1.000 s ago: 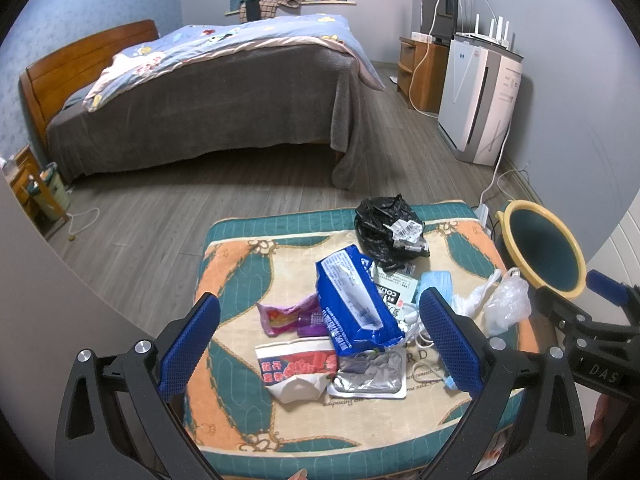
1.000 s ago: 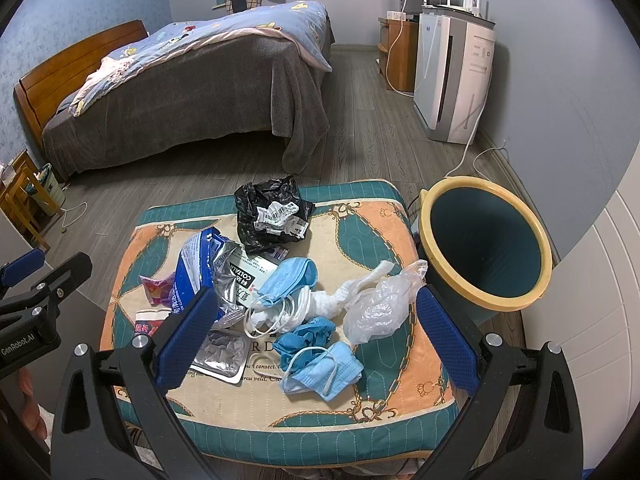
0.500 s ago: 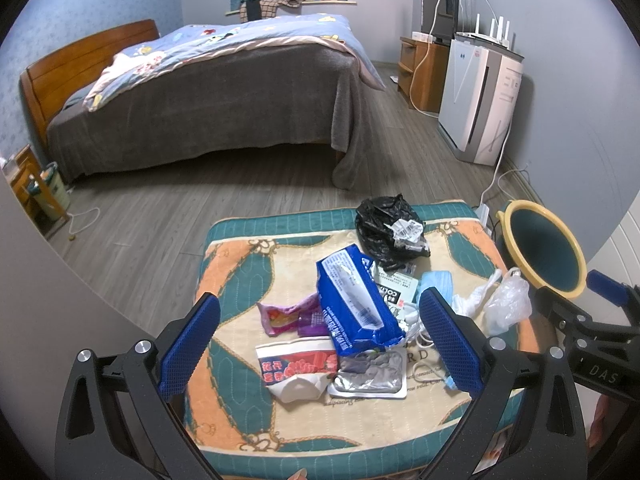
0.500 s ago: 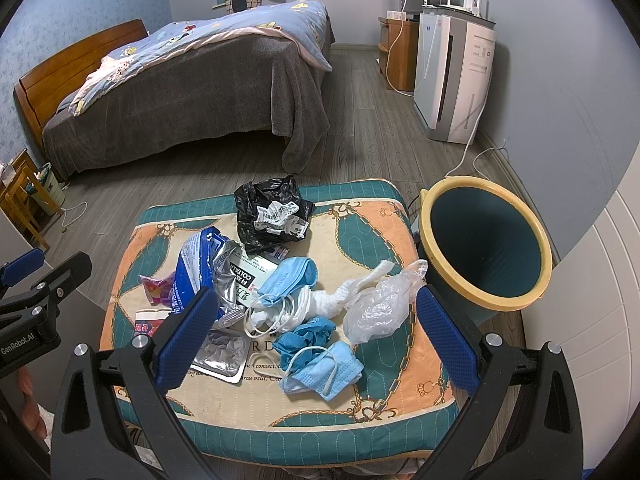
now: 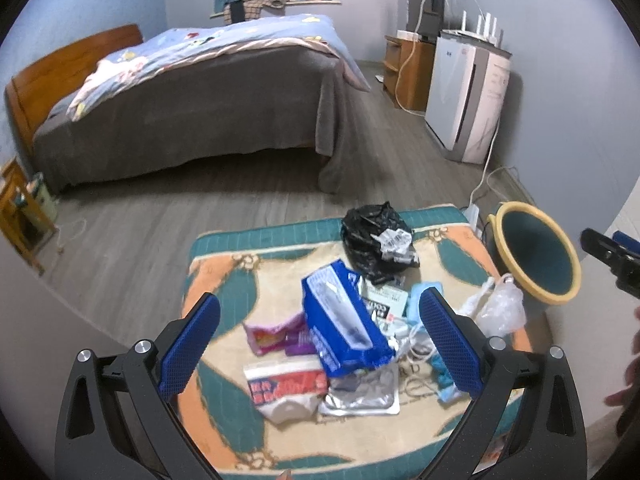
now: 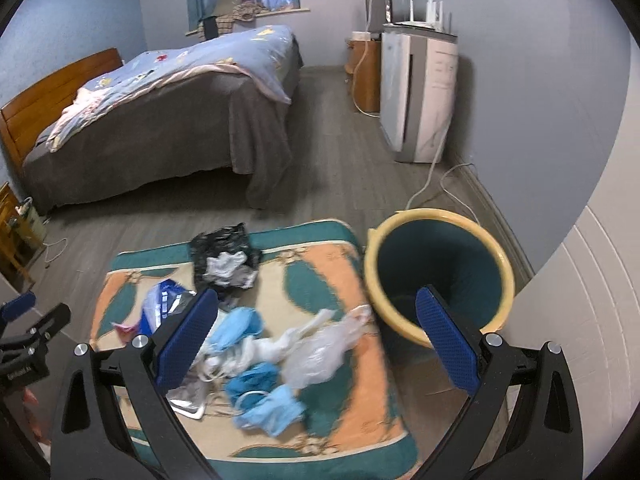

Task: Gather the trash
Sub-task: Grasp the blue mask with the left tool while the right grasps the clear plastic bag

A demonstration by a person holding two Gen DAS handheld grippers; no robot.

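Note:
Trash lies on a patterned cushion (image 5: 224,292): a blue packet (image 5: 340,324), a black bag (image 5: 376,240), a pink wrapper (image 5: 276,336), a red-and-white packet (image 5: 284,388), a silver foil pack (image 5: 360,392), blue face masks (image 6: 264,396) and a clear plastic bag (image 6: 320,356). A teal bin with a yellow rim (image 6: 440,268) stands right of the cushion. My left gripper (image 5: 316,344) is open and empty above the cushion's near side. My right gripper (image 6: 316,340) is open and empty above the cushion's right part, its right finger in front of the bin.
A bed (image 5: 200,100) with a grey cover stands behind on the wooden floor. A white appliance (image 5: 468,92) and wooden cabinet (image 5: 408,72) line the right wall, with cables (image 6: 440,184) on the floor near the bin. A small wooden table (image 5: 20,216) stands far left.
My right gripper has swung to the right, toward the bin, with motion blur. The left gripper has barely moved. Both stay open and empty.

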